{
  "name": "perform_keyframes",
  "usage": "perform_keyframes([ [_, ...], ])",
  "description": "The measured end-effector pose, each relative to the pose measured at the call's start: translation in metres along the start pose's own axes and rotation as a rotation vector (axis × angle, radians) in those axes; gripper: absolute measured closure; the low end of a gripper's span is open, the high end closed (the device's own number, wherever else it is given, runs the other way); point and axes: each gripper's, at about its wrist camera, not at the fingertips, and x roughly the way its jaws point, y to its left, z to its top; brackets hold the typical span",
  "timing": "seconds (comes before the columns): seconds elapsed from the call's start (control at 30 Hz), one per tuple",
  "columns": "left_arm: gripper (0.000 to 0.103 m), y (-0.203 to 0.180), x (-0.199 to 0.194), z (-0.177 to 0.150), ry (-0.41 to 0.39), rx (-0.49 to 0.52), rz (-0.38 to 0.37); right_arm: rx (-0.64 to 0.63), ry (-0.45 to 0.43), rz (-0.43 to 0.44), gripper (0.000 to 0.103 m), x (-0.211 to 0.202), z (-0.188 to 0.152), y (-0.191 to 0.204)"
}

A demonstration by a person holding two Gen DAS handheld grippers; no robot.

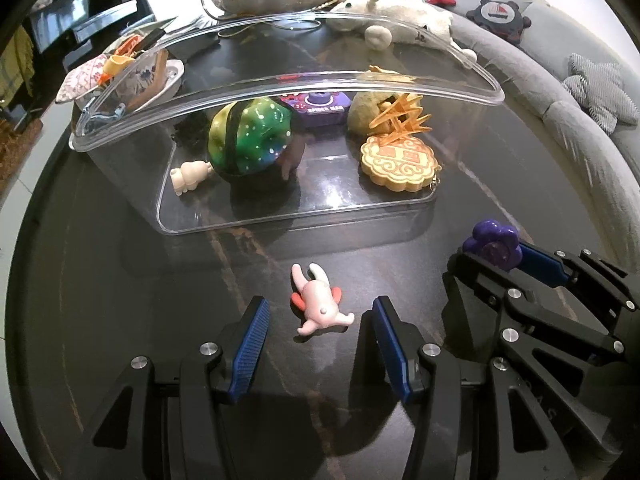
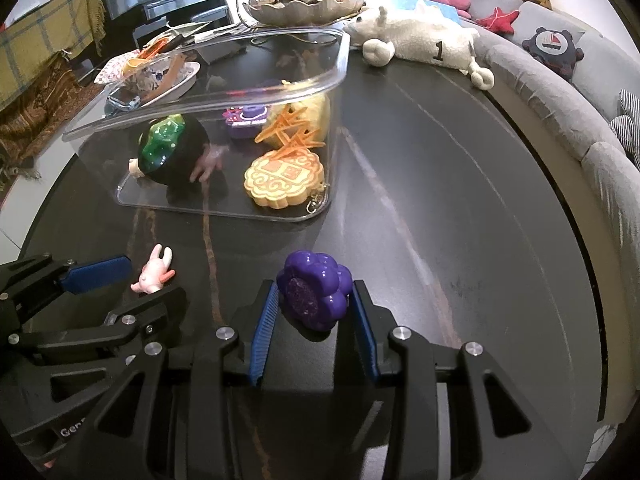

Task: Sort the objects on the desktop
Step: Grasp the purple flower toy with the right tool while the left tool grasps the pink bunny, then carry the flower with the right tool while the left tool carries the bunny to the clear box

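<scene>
Left wrist view: left gripper [image 1: 318,314] has its fingers spread with one pink bunny figure [image 1: 318,306] lying on the dark table [image 1: 120,264] between them, pads not touching it. Beyond sits one clear plastic bin [image 1: 280,216] holding one mooncake toy [image 1: 400,164] and one green ball [image 1: 250,140].

Right wrist view: right gripper [image 2: 314,300] is pinching one purple flower toy [image 2: 316,294], near centre; the bunny's off to the left.
</scene>
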Motion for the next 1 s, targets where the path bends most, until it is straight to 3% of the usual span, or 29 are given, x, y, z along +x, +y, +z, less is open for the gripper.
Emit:
perform_keyframes([
  [0.17, 0.058, 0.001, 0.004, 0.002, 0.016, -0.008, -0.014, 0.008, -0.001, 0.007, 0.069, 0.0, -0.001, -0.003],
  [0.27, 0.076, -0.004, 0.005, 0.002, 0.011, 0.028, 0.001, 0.01, -0.001, 0.031, 0.069, -0.001, -0.001, -0.001],
  [0.83, 0.077, -0.005, 0.003, 0.006, -0.021, 0.071, 0.012, 0.007, 0.005, 0.038, 0.069, 0.001, -0.003, 0.002],
  [1.0, 0.077, -0.012, -0.02, -0.009, -0.034, 0.052, 0.017, -0.003, 0.0, 0.043, 0.069, -0.002, -0.003, 0.005],
])
